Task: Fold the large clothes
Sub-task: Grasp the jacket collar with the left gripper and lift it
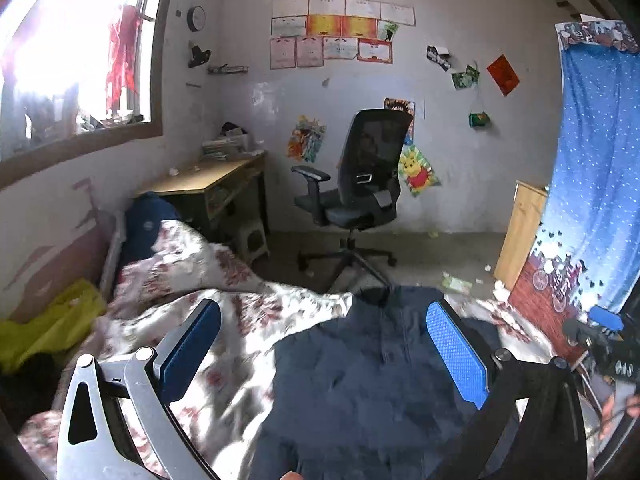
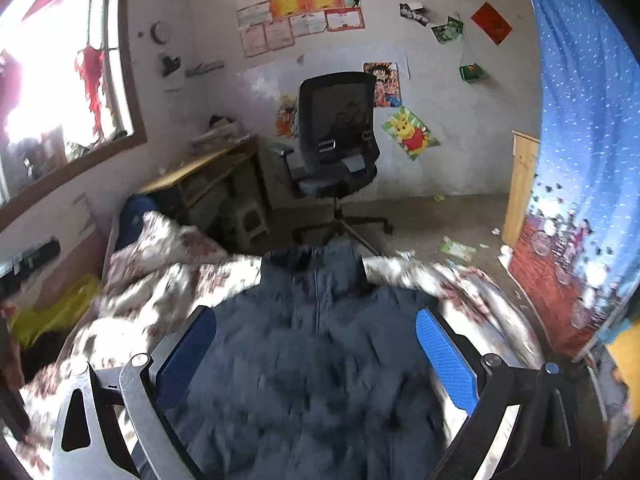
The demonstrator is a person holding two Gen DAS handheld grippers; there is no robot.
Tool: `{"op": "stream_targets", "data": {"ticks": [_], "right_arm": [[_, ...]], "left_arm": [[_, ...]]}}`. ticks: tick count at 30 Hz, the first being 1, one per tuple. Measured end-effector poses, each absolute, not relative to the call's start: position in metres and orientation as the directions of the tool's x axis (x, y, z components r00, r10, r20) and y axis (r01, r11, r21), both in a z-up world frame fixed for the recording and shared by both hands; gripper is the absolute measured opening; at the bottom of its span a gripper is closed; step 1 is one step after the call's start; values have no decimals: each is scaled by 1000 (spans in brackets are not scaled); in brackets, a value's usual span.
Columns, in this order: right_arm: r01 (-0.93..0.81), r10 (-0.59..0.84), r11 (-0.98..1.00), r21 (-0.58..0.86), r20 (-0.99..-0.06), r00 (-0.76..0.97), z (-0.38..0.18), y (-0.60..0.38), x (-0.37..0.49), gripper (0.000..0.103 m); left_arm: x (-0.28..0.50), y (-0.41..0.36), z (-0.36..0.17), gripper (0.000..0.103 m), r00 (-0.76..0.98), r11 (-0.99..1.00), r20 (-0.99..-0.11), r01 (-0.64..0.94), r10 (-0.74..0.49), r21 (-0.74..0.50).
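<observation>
A dark blue jacket [image 2: 320, 360] lies spread flat on the floral quilt [image 1: 192, 280] that covers the bed, its collar pointing toward the far edge of the bed and the zip line running straight up the middle in the right wrist view; the left gripper [image 1: 324, 344] hangs above the jacket's left part with its jaws spread wide and nothing between the blue pads [image 1: 456, 352]; the right gripper [image 2: 316, 354] hangs over the jacket's middle, jaws likewise wide and holding nothing; whether either touches the cloth cannot be told, as both views are blurred low down; in the left wrist view the right gripper also shows at the far right edge [image 1: 600, 336], well apart from the left one; quilt shows on both sides of the jacket, more of it on the left, where it bunches into a heap near a dark blue pillow [image 1: 148, 224] by the wall; a yellow-green cloth [image 1: 52, 320] lies at the bed's left edge against the wall; past the bed's far edge there is bare floor [image 2: 432, 220] with scraps of litter, then an office chair [image 1: 356, 184] just beyond the collar; a wooden desk [image 1: 208, 180] stands left of it under the window [image 1: 76, 52]; a blue curtain [image 2: 580, 140] bounds the right side, close to the bed.
</observation>
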State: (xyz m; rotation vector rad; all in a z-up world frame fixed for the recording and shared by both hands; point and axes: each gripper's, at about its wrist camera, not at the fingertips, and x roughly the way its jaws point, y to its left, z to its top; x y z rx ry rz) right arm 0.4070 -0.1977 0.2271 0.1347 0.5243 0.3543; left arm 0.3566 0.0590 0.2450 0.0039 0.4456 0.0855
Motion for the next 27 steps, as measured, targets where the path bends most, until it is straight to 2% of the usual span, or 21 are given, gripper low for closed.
{"op": "stream_targets", "data": {"ticks": [4,7,10,19,23,27], "right_arm": [[-316,390,920,234,-444,807,191,-186,488,101],[-285,379,922,263,-459,803,156,-193,540,101],[-250,369,923,294,-487,792,136,-206,575,101],[-308,370,928,208,-611,700,164,-186,644,100],[-331,383,921,205,-629,676,159,-170,665,94],[-334,390,918,214,-643,659,128,-159,690,84]], "left_arm": [[430,70,192,101,881,998,-469,-50,59,33],[480,76,160,101,863,999,-505,-22,6,-24],[514,82,144,101,862,998,-505,4,-39,-69],[591,84,146,101,814,997,-577,53,-71,-49],[611,83,142,101,792,999,-610,46,-39,-5],[628,83,110,101,781,1000,-624,16,-2,18]]}}
